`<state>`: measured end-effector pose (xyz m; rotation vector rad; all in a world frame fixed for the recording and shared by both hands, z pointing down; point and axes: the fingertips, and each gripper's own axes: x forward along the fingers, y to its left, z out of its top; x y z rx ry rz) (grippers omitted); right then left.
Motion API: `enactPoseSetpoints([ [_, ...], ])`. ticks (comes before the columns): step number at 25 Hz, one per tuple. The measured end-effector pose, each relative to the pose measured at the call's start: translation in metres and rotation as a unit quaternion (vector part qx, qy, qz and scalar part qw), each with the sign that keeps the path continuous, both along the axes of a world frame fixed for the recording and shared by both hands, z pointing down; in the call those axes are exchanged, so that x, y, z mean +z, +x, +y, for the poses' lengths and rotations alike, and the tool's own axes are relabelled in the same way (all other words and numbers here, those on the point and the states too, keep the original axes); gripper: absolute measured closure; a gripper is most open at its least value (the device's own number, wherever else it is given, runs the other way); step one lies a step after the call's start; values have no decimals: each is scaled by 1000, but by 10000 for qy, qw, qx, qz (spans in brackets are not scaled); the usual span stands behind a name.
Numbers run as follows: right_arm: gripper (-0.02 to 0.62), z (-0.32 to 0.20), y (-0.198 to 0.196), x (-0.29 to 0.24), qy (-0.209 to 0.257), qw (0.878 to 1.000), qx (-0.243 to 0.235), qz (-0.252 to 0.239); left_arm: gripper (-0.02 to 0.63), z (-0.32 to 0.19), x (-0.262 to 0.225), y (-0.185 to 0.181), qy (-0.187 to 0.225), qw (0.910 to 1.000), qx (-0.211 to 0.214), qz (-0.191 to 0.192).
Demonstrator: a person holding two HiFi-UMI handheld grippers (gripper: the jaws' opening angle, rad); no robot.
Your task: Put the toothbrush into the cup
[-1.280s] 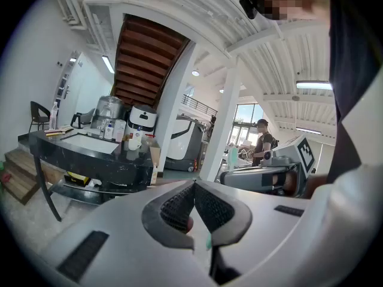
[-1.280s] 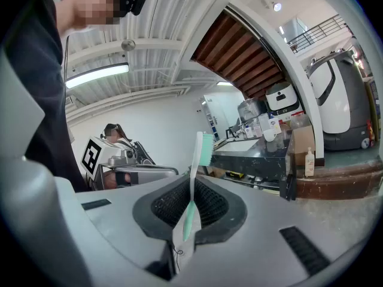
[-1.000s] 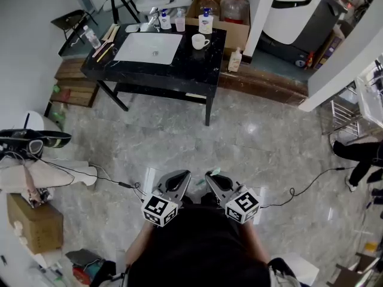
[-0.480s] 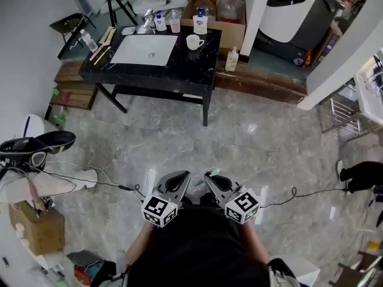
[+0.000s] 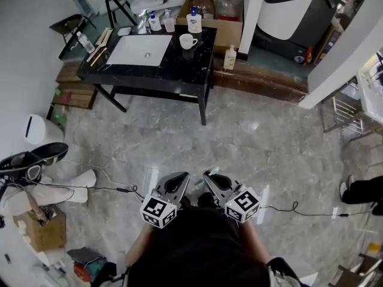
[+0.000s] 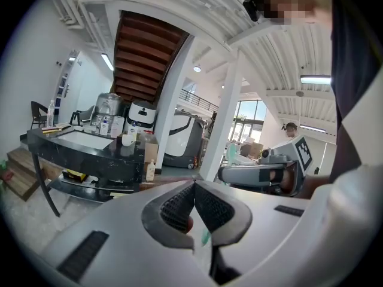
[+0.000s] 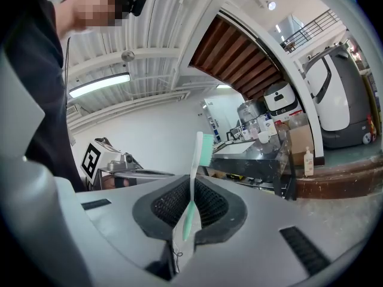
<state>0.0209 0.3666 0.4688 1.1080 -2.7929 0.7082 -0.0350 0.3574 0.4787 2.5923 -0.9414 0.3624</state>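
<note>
In the head view, both grippers sit side by side close in front of my body, over the marble floor. My right gripper (image 5: 209, 176) (image 7: 191, 184) is shut on a white and green toothbrush (image 7: 202, 151) that stands upright between its pads, bristle head up; its green tip (image 5: 214, 171) shows in the head view. The left gripper (image 5: 182, 177) (image 6: 194, 187) is shut, pads meeting with nothing held. A white cup (image 5: 187, 40) (image 6: 127, 139) (image 7: 263, 137) stands on the black table (image 5: 185, 70) far ahead, right of a white basin (image 5: 139, 49).
Bottles (image 5: 193, 21) line the table's back edge, and chopstick-like sticks (image 5: 99, 55) lie at its left end. A soap bottle (image 5: 230, 57) stands on the brown step. Cables (image 5: 108, 187) cross the floor. Cardboard boxes (image 5: 39, 235) are at left. Another person's shoe (image 5: 362, 190) is at right.
The things on the floor at left have slid down the picture and the table sits slightly further left. The other person's legs moved down the right edge. Both grippers keep their pose.
</note>
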Motion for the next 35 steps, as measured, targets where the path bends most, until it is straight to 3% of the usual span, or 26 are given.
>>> enactPoseSetpoints([
  [6, 566, -6, 17, 6, -83, 10000, -8, -41, 597, -3, 5, 8, -79, 9998, -138, -73],
  [12, 566, -21, 8, 14, -211, 9998, -22, 5, 597, -20, 11, 3, -121, 9998, -129, -13],
  [35, 566, -150, -94, 2, -50, 9980, 431, 459, 597, -164, 11, -85, 114, 9984, 513, 216],
])
